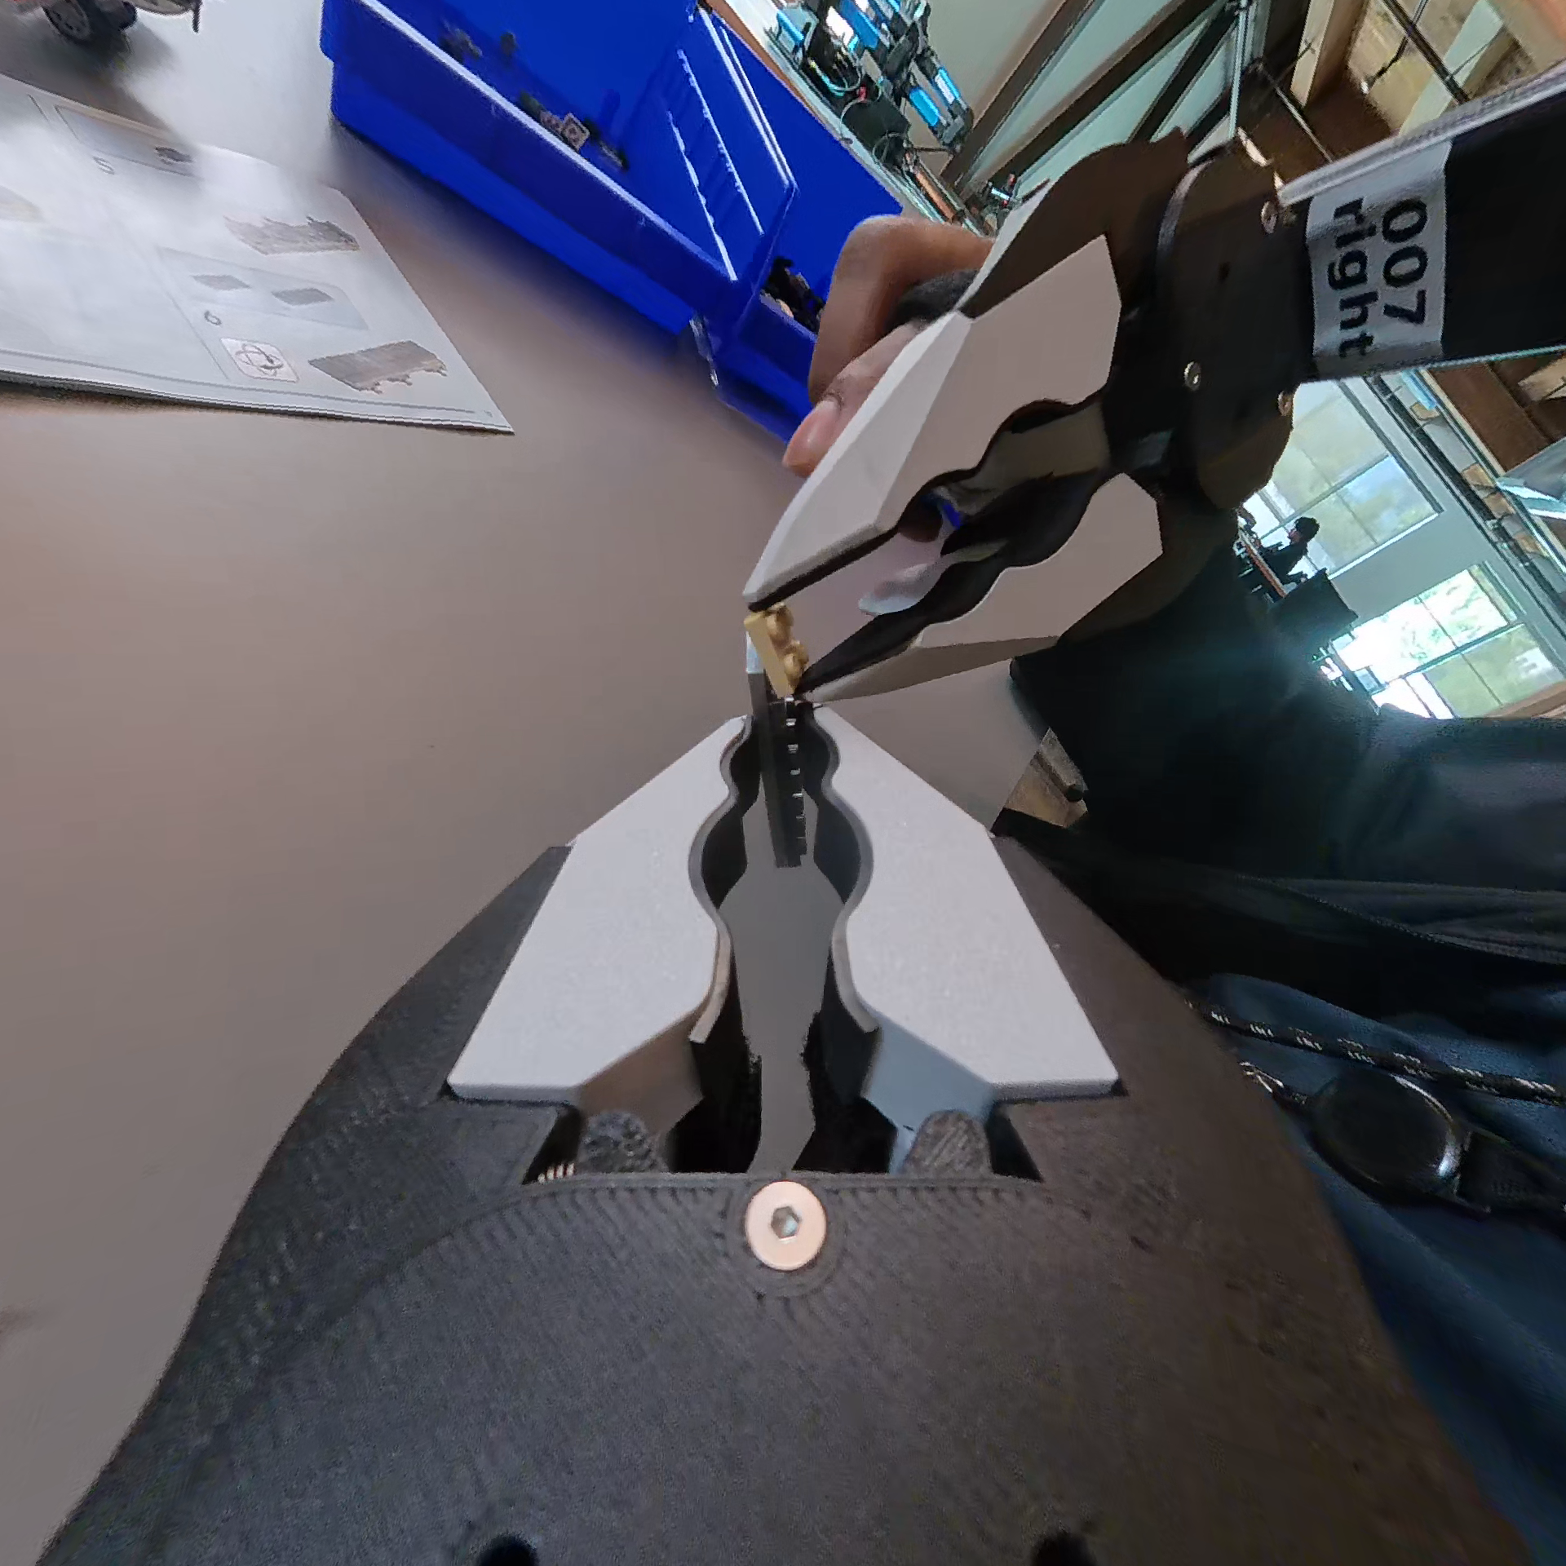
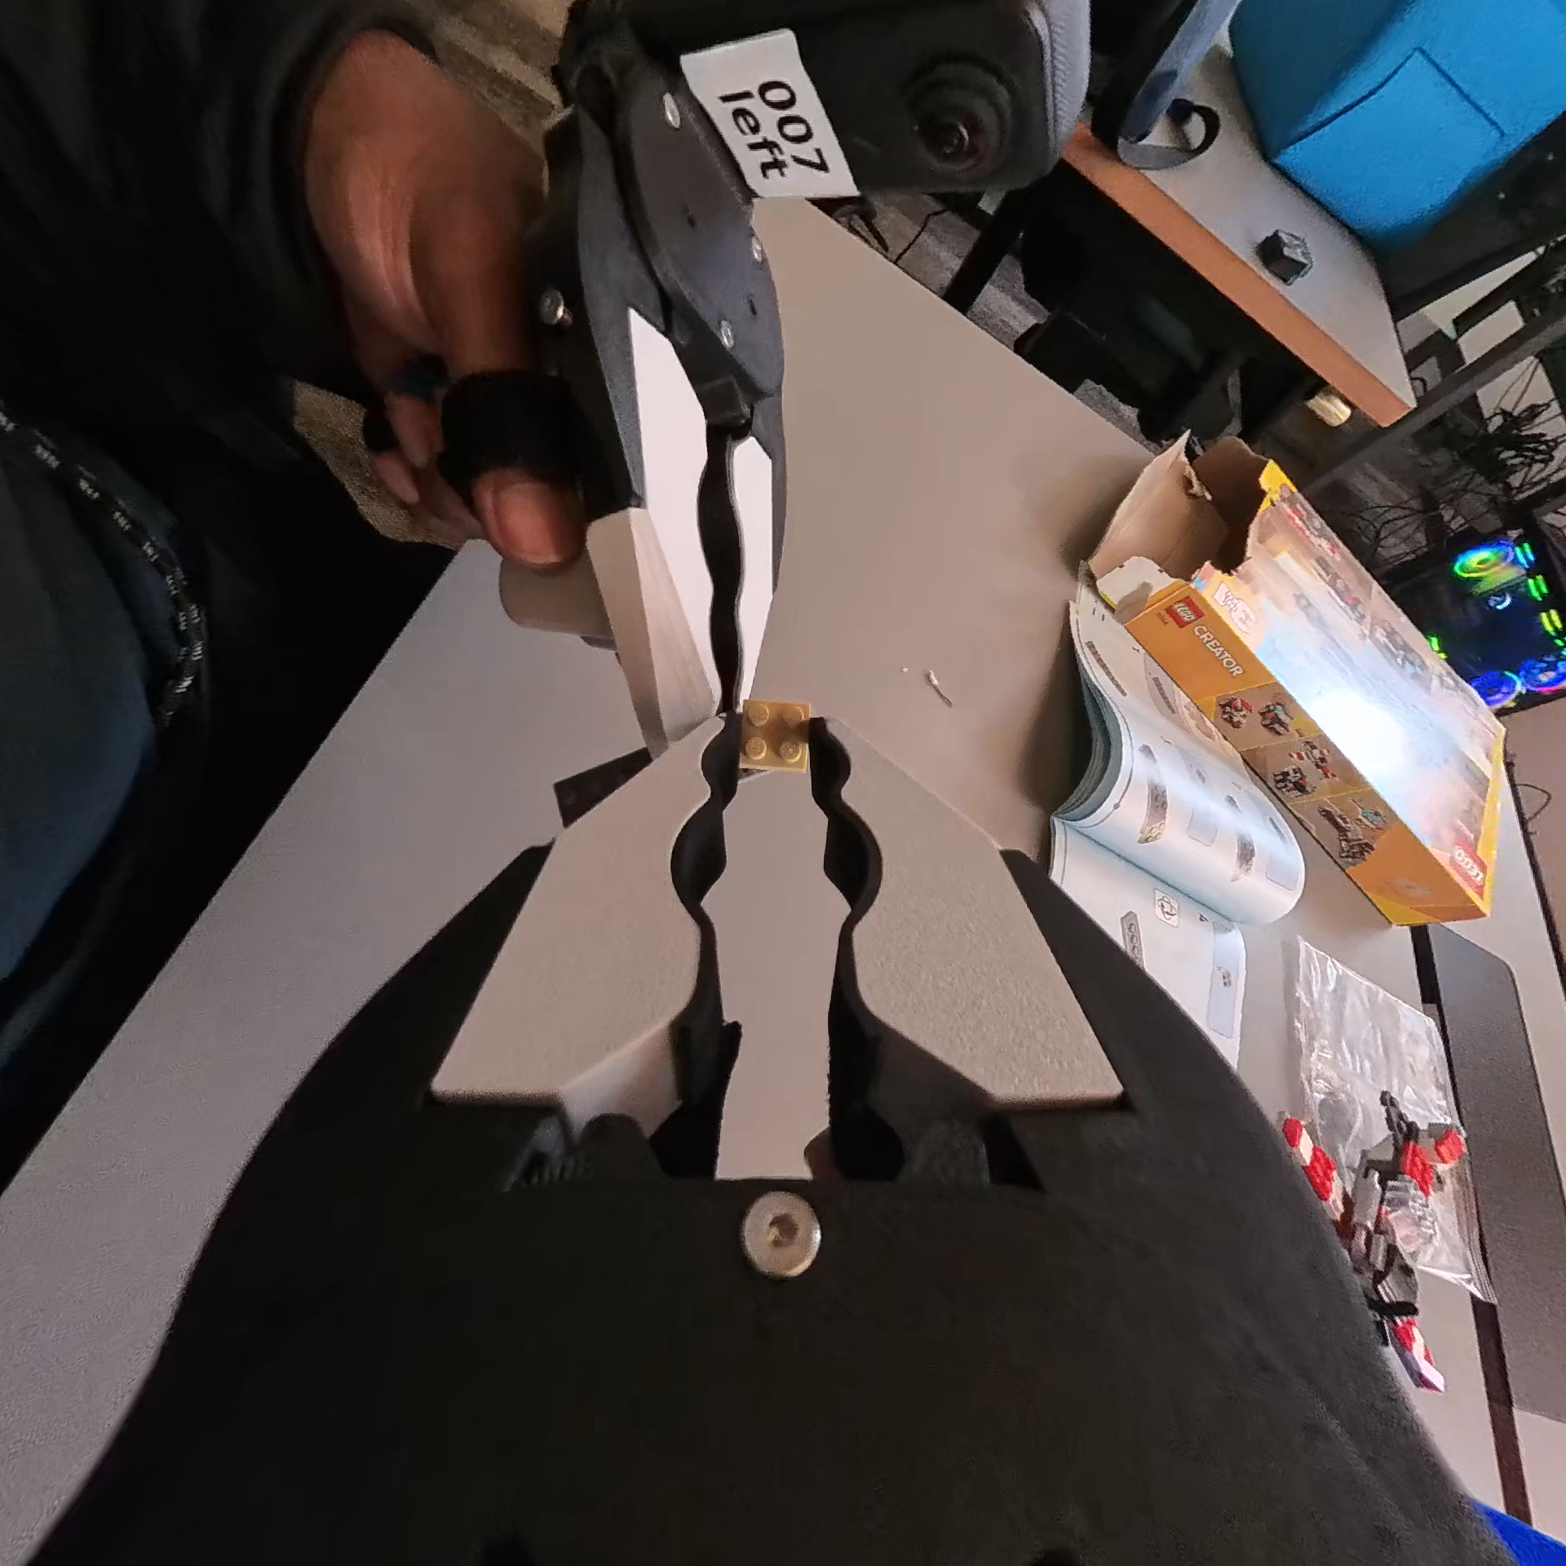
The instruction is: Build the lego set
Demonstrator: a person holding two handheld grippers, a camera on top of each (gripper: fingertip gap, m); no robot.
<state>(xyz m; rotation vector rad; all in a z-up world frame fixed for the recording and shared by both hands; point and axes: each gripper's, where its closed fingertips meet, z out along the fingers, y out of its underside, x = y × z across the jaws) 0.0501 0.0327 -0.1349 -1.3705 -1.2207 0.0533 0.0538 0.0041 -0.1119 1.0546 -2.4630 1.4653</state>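
Observation:
My left gripper [image 1: 784,724] is shut on a thin black lego plate [image 1: 784,784], held edge-on with its studs facing right. My right gripper [image 1: 781,646] comes in from the upper right, shut on a small tan two-by-two plate [image 1: 775,648]. The tan plate sits right at the far end of the black plate; I cannot tell whether they touch. In the right wrist view the tan plate [image 2: 774,735] sits between my right gripper's [image 2: 774,729] fingertips, studs toward the camera. The left gripper [image 2: 727,710] reaches down from above, and a corner of the black plate [image 2: 593,792] shows beside it.
A blue bin [image 1: 593,152] and an open instruction booklet [image 1: 212,280] lie on the table ahead. To the right lie a torn yellow lego box [image 2: 1322,703], another booklet [image 2: 1169,830], a clear plastic bag [image 2: 1373,1093] and a red-and-grey partial model [image 2: 1390,1186]. The grippers are tip to tip, or close to it. The red-and-grey partial model [image 2: 1390,1186] is about 35 cm from both grippers' fingertips.

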